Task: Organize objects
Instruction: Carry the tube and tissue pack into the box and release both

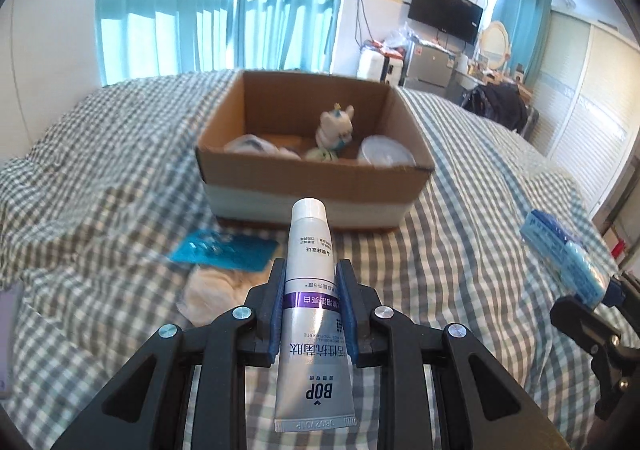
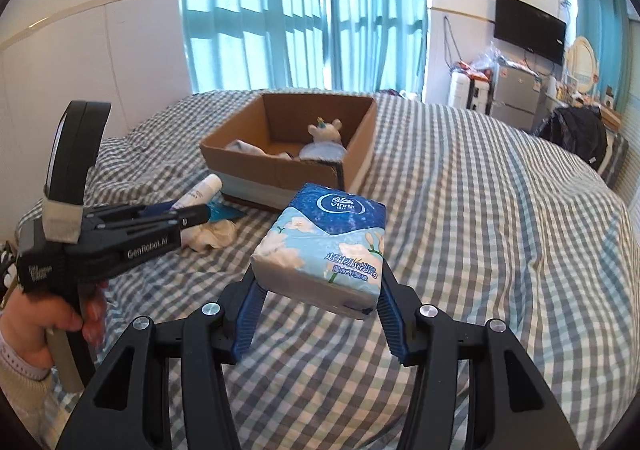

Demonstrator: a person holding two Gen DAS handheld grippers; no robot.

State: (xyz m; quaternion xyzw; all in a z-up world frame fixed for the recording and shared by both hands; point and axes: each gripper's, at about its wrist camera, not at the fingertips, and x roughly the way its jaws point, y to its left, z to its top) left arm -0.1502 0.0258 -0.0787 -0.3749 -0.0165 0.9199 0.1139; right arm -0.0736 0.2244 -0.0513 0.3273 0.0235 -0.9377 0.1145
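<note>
My left gripper is shut on a white and silver toothpaste tube, cap pointing at the cardboard box on the bed. My right gripper is shut on a blue tissue pack held above the checked bedspread, short of the box. The box holds a white plush toy, a white round lid and pale cloth items. The tissue pack also shows at the right of the left wrist view. The left gripper with the tube shows at the left of the right wrist view.
A blue flat packet and a crumpled cream cloth lie on the bedspread in front of the box. A dark backpack sits at the bed's far right edge. Curtained windows stand behind the bed.
</note>
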